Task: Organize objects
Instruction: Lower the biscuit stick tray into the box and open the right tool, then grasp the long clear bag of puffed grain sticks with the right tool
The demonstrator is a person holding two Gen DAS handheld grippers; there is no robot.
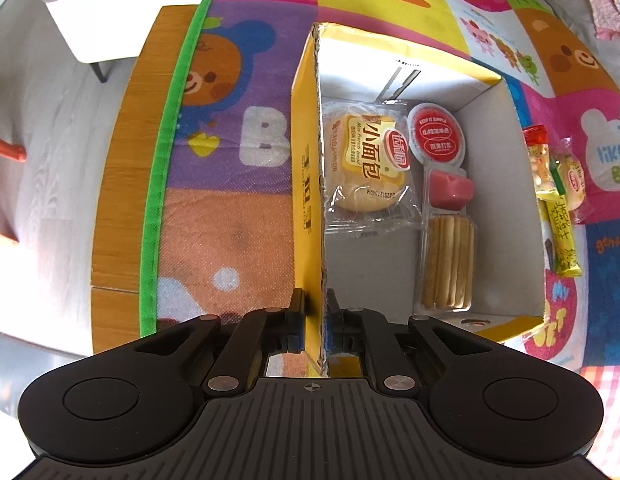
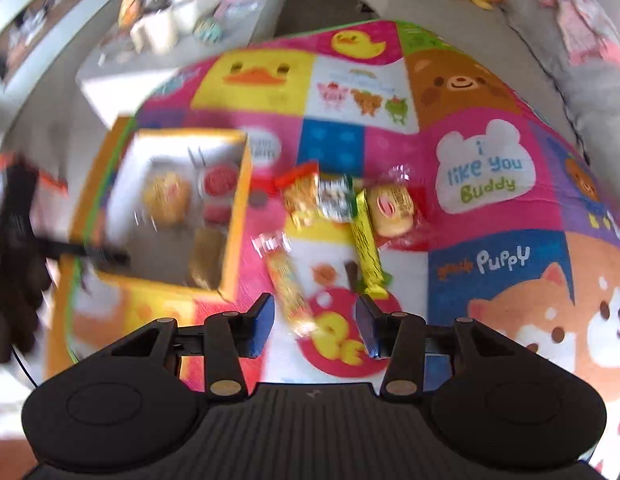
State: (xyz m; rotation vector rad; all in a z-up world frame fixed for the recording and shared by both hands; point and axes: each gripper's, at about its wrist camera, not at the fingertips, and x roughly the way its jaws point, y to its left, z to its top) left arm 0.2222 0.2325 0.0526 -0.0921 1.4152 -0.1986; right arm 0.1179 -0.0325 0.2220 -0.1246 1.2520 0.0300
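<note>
Nearest the lens, the left claw is clamped narrow on the near wall of the yellow cardboard box, one finger outside and one inside, steadying it on the cartoon-print mat that covers the table.

Ahead of that claw, inside the box, lie two packed items: a wrapped bread bun against the wall being held, and to its right a clear snack tray with a red-lidded dip cup, a pink piece and a row of biscuit sticks. These count as already sorted.

The right claw stands partly open with nothing between its pads, pointing down at the mat. Directly ahead of its fingertips lies a long orange-and-yellow candy bar, slightly left of centre; a yellow wafer bar lies just beyond the right finger. Farther ahead sit a red-topped snack packet, a small green-and-white packet and a second wrapped bun, all close together outside the box.

Judged progress: under half done, with two items boxed and about five loose. This view is motion-blurred, so exact contact cannot be told.
</note>
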